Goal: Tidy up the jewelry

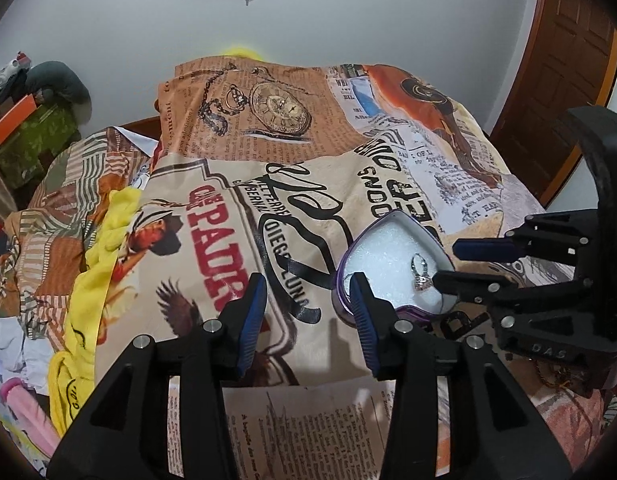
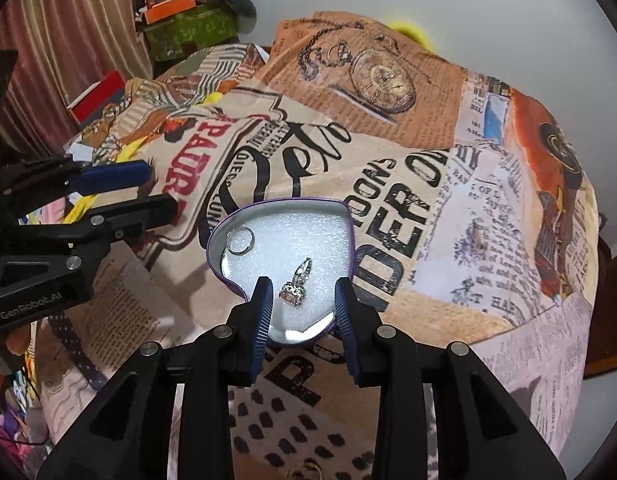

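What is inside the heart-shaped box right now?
The heart-shaped box holds white foam padding, a plain ring and a stone-set ring. The right gripper hides the nearest rim, and anything under the foam cannot be seen.

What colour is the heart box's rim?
Purple; the box rim shows best in the right wrist view, around white foam.

Spreading across the whole bed: a printed blanket [image 1: 292, 184] of newspaper text, with a pocket-watch picture [image 1: 278, 110] at the far end. Lying crumpled along the left edge, a yellow cloth [image 1: 96, 280]. Sitting far left, a green box [image 1: 32, 140] under an orange box [image 2: 170, 6]. Standing far right, a wooden door [image 1: 564, 80].
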Action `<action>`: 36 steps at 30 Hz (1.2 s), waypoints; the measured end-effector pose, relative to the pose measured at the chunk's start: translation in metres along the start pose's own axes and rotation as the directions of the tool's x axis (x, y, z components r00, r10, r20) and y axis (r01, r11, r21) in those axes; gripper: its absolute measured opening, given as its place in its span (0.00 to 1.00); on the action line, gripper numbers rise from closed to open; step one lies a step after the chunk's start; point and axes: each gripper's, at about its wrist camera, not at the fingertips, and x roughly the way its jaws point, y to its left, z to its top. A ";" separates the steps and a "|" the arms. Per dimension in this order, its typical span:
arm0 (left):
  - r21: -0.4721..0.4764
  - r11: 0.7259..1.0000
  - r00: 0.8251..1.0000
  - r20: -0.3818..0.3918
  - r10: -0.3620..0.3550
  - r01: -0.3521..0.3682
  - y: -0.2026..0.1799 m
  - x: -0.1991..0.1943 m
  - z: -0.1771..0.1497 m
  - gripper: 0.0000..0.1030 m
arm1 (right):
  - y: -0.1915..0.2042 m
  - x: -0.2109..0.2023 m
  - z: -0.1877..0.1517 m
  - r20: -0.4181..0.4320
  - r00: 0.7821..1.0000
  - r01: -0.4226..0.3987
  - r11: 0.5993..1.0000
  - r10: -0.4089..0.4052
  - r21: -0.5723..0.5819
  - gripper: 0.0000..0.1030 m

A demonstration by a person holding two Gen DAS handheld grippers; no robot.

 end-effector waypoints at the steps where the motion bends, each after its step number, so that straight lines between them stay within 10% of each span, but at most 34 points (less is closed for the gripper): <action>1: 0.000 1.000 1.000 0.004 -0.003 0.003 -0.001 -0.004 0.000 0.41 | 0.000 -0.003 0.000 0.006 1.000 0.003 1.000 -0.003 0.001 0.28; 21: 0.080 0.996 0.997 0.067 -0.034 0.028 -0.056 -0.071 -0.020 0.45 | -0.014 -0.105 -0.052 0.169 0.984 0.053 0.997 -0.063 0.061 0.28; 36: 0.163 0.980 0.994 -0.023 -0.111 0.113 -0.120 -0.054 -0.053 0.45 | -0.039 -0.124 -0.117 0.171 0.978 0.102 0.986 -0.123 0.130 0.29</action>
